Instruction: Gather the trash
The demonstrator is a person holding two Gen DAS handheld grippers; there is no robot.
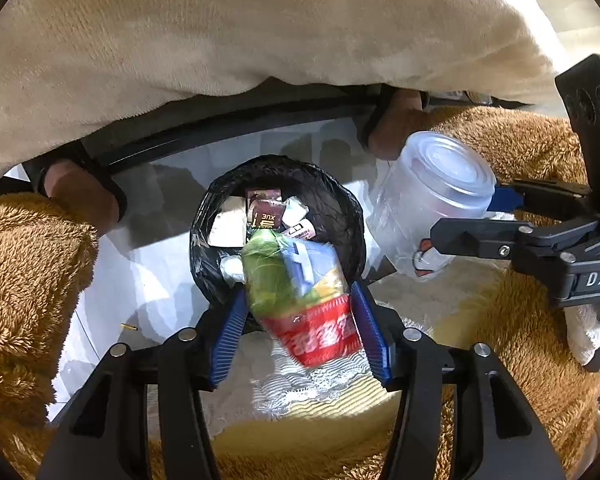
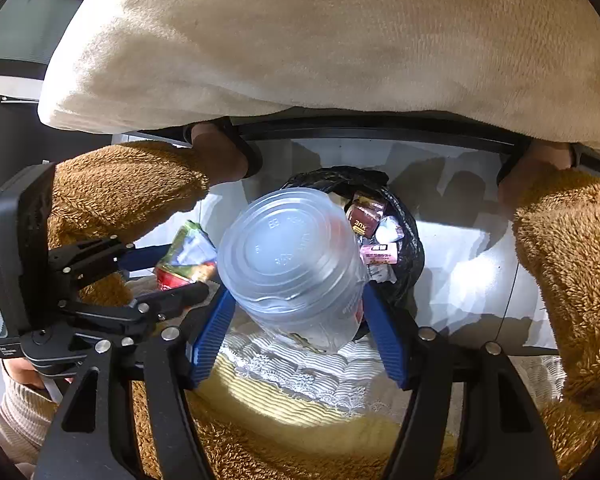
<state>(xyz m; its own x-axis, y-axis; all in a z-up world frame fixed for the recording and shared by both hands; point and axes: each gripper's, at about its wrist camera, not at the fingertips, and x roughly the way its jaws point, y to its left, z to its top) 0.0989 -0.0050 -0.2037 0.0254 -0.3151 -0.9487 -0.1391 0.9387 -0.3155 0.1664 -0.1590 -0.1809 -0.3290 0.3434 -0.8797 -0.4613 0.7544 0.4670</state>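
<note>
Above the black-lined bin [image 1: 276, 200], the left gripper [image 1: 300, 320] clamped a crumpled snack wrapper [image 1: 300, 292]; just beside it, the right gripper [image 2: 296, 320] clamped a clear plastic container [image 2: 292, 260].

Above us hangs a cream plush blanket [image 1: 228, 32], draped over a dark frame bar [image 1: 220, 136]. Brown fleece fabric [image 1: 24, 272] bunches at both sides, and we see a white floor [image 1: 148, 280] below. Near the bottom lies a white lace-edged cloth [image 2: 300, 364] over a yellow ribbed cushion [image 2: 276, 412]. A tiny yellow scrap [image 1: 128, 327] sits on the floor.
</note>
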